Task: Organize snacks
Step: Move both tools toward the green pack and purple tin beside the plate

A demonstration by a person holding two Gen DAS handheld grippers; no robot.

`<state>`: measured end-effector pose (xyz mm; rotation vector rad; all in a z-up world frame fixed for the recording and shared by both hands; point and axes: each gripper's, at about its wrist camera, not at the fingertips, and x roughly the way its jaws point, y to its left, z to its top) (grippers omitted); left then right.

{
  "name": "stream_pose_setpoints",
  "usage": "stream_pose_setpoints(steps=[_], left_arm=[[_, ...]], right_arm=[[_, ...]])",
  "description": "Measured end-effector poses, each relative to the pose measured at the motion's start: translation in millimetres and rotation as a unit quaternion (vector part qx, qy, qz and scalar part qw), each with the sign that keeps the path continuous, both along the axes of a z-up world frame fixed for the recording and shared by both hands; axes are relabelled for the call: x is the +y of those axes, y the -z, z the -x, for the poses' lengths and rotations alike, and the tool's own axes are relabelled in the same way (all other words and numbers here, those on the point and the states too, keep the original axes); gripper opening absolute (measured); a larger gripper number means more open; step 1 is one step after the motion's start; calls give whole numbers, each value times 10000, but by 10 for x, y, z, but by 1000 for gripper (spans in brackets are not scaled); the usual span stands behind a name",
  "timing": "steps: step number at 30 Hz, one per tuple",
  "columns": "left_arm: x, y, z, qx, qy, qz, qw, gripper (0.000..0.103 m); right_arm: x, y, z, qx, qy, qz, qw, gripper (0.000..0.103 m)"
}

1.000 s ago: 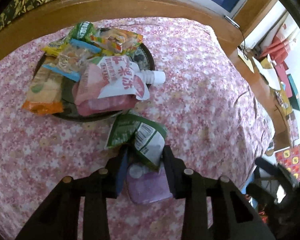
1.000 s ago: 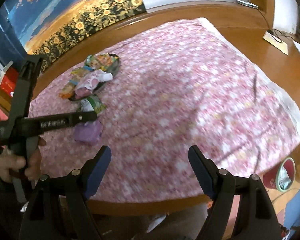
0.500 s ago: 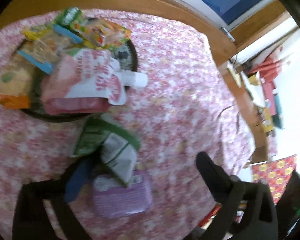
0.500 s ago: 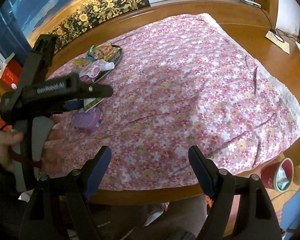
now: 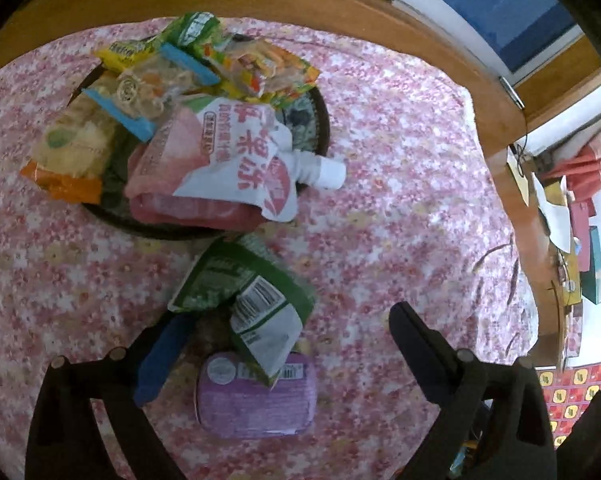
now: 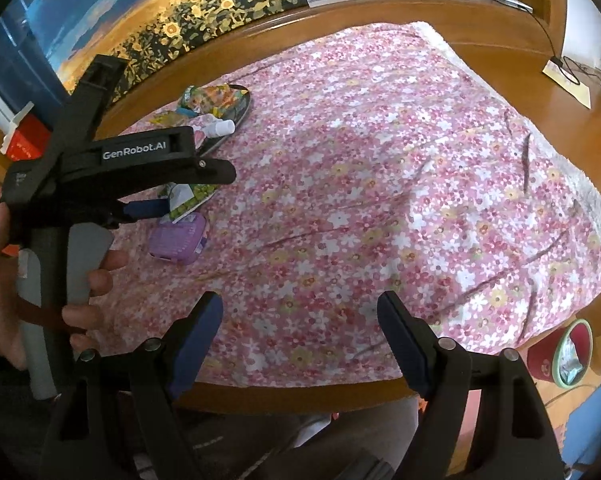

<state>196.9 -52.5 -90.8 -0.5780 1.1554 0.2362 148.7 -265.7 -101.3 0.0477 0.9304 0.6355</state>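
Note:
A dark round tray holds several snack packs, with a pink spouted pouch on top. A green snack packet lies on the floral cloth just in front of the tray, overlapping a purple box. My left gripper is open, its jaws wide on either side of the green packet and purple box, holding nothing. It also shows in the right wrist view above the purple box. My right gripper is open and empty over the cloth near the table's front edge.
The pink floral cloth covers the round wooden table. A red cup stands below the table edge at the right. Papers and boxes lie at the far right.
My left gripper was shut on the green packet; it has opened wide and let the packet lie on the cloth over the purple box. My right gripper stays open.

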Motion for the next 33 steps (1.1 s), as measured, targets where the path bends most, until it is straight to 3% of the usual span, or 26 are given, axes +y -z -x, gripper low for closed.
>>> stream_pose_setpoints(steps=[4,5,6,7,10,15,20,25,27,30,33], left_arm=[[139,-126,51,-269,-378,-477,9978,94],[163,-140,47,-293,-401,-582,9971,89],[183,-125,35,-309,-381,-548,9973,80],[202,-67,24,-272,-355,-381,9983,51],[221,-59,61,-339,-344,-326,9983,44],[212,-172,242,-573,20,-189,9982,43],[361,-306,548,-752,2,-207,9970,43],[707,-314,928,-669,-538,-115,9962,43],[860,-298,1135,-609,-842,-95,9945,43],[1023,-299,1412,-609,-1171,-65,9912,43],[1141,-320,1586,-635,-1375,-75,9884,44]], right_arm=[[-33,-2,4,2,19,-7,10000,81],[-37,-5,3,2,22,-7,10000,81],[-39,-8,-6,-1,21,-1,10000,81],[-45,-13,-6,-4,19,0,10000,81],[3,-39,-24,-42,-51,45,10000,81],[205,-110,-15,-236,-349,260,9988,81],[503,-106,35,-380,-861,353,9949,81],[820,-151,54,-500,-1162,145,9919,81],[1009,-152,39,-501,-1257,225,9906,81],[1335,-100,-32,-600,-990,863,9895,81],[1549,11,-125,-393,-1203,680,9896,81]])
